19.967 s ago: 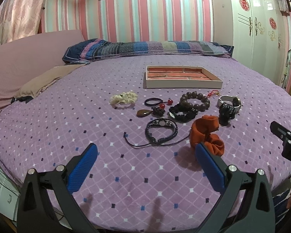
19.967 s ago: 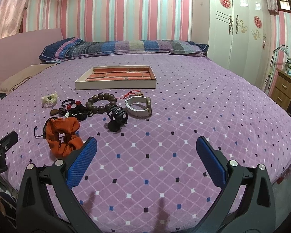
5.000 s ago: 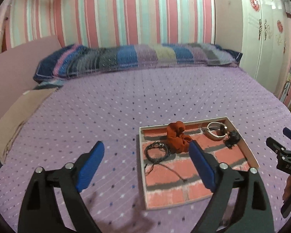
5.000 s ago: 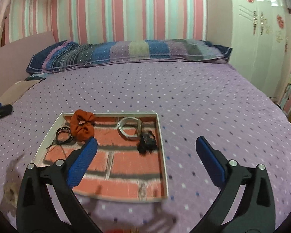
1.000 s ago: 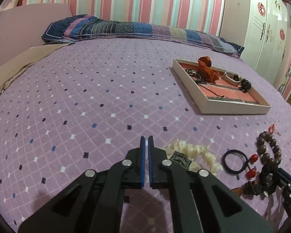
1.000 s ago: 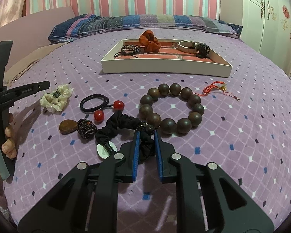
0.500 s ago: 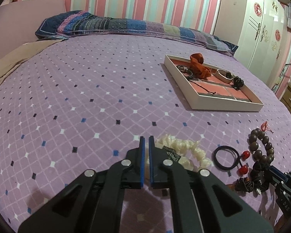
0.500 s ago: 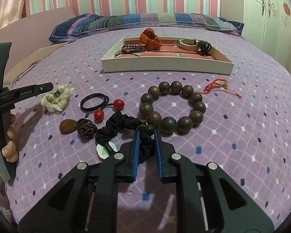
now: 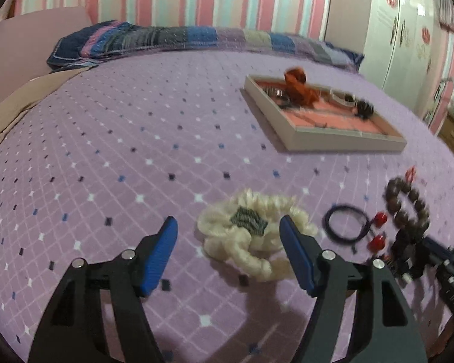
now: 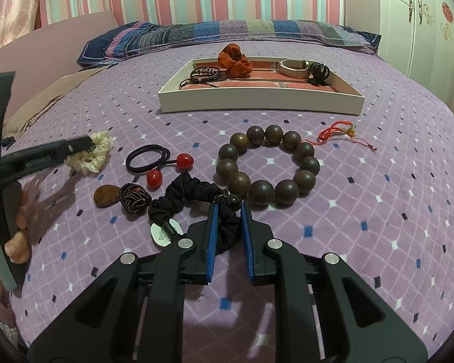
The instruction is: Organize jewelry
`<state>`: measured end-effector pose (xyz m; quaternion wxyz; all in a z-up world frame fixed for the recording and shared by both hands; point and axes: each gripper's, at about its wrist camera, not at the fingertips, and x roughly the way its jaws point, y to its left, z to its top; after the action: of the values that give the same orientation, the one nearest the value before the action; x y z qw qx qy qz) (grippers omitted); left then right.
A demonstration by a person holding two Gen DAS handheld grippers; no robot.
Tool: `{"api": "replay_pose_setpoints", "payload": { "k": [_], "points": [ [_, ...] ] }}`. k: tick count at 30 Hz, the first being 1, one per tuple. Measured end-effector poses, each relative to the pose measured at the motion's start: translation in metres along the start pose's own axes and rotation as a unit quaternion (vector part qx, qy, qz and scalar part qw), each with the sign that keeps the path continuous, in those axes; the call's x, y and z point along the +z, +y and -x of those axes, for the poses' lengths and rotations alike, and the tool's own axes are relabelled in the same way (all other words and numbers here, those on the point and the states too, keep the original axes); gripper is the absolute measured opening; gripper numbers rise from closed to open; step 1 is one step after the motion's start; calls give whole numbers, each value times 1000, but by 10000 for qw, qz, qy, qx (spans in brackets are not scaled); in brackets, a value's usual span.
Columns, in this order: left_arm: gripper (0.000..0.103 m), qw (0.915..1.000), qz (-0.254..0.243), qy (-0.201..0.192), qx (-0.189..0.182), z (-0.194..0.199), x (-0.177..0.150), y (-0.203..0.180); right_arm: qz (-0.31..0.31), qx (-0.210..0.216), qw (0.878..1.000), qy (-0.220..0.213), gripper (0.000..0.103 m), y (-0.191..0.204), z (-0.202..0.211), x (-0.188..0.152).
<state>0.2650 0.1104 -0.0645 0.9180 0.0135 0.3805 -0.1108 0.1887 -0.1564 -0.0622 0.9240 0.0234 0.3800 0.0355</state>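
A cream scrunchie (image 9: 251,233) lies on the purple bedspread. My left gripper (image 9: 226,222) hangs just over it with its jaws opening. The scrunchie sits between the blue pads, and they do not press it. One of its fingers (image 10: 45,155) shows at the left of the right wrist view, reaching over the cream scrunchie (image 10: 97,151). My right gripper (image 10: 228,211) is shut on a black scrunchie (image 10: 181,193) that rests on the bed. The white tray (image 10: 257,99) further back holds an orange scrunchie (image 10: 234,60), a black braided bracelet (image 10: 204,72), a white bangle (image 10: 293,66) and a black clip (image 10: 319,72).
A wooden bead bracelet (image 10: 269,166), a black hair tie with red balls (image 10: 148,157), a brown stone (image 10: 106,195), a woven bead (image 10: 134,201) and a red cord charm (image 10: 336,131) lie loose. A striped pillow (image 10: 227,34) is behind; a white wardrobe (image 9: 402,30) stands right.
My left gripper's jaws went from shut to wide apart and came in closer over the cream scrunchie. The right gripper kept still, shut on the black scrunchie.
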Motion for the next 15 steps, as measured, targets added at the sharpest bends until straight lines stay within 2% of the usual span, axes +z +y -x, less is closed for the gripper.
{"api": "replay_pose_setpoints", "payload": {
  "k": [3,4,5,6,7,10,15],
  "points": [
    [64,9999,-47,154,-17,-10,-1,-2,13,-3,10000,5,16,0,-1,-1],
    [51,9999,-46,138,-33,-10,-1,-2,21,-3,10000,7,16,1,-1,-1],
    [42,9999,-28,127,-71,-10,0,-1,31,-7,10000,5,16,1,-1,-1],
    [34,9999,13,137,-72,-11,0,0,41,-13,10000,2,16,1,-1,-1],
    [31,9999,60,131,-66,-11,0,2,39,-11,10000,1,16,1,-1,-1],
    [27,9999,115,51,-55,-7,1,6,40,-12,10000,-2,16,2,-1,-1],
    [26,9999,81,-46,67,0,4,4,30,21,10000,-5,16,2,-1,-1]
  ]
}}
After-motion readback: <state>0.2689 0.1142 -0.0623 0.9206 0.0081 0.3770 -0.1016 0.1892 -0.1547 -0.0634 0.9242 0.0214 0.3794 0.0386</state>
